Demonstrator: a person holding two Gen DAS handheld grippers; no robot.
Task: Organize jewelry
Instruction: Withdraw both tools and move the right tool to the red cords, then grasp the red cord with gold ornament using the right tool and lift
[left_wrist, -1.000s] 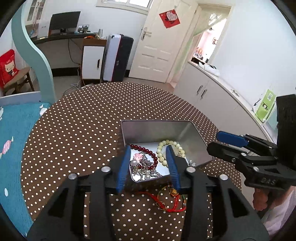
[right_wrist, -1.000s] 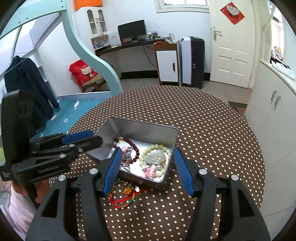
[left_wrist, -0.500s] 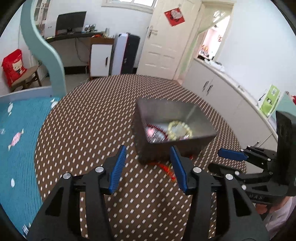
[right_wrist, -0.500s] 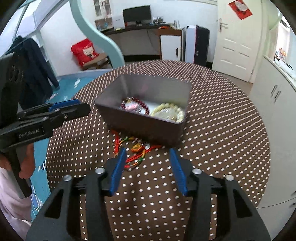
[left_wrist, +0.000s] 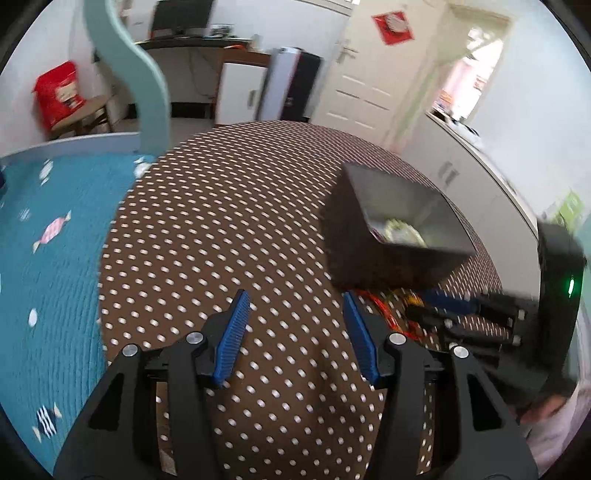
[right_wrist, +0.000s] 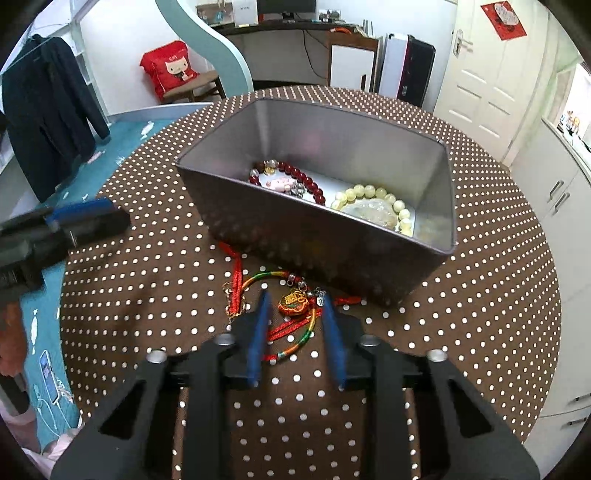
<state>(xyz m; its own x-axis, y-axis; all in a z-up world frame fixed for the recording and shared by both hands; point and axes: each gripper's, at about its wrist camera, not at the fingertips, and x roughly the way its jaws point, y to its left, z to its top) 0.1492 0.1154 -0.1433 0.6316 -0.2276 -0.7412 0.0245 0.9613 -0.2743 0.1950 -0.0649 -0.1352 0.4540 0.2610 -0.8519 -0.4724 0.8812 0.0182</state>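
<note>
Red-and-multicolour braided cord bracelet with gold charm (right_wrist: 293, 306), between the parted fingers of right gripper (right_wrist: 295, 332), empty: thin cord may slip out on closing.

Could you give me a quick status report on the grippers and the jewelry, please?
Right gripper open, straddling red cord bracelet on table. Left gripper open, empty. Metal tin just beyond, beads inside. Nothing blocking.
</note>
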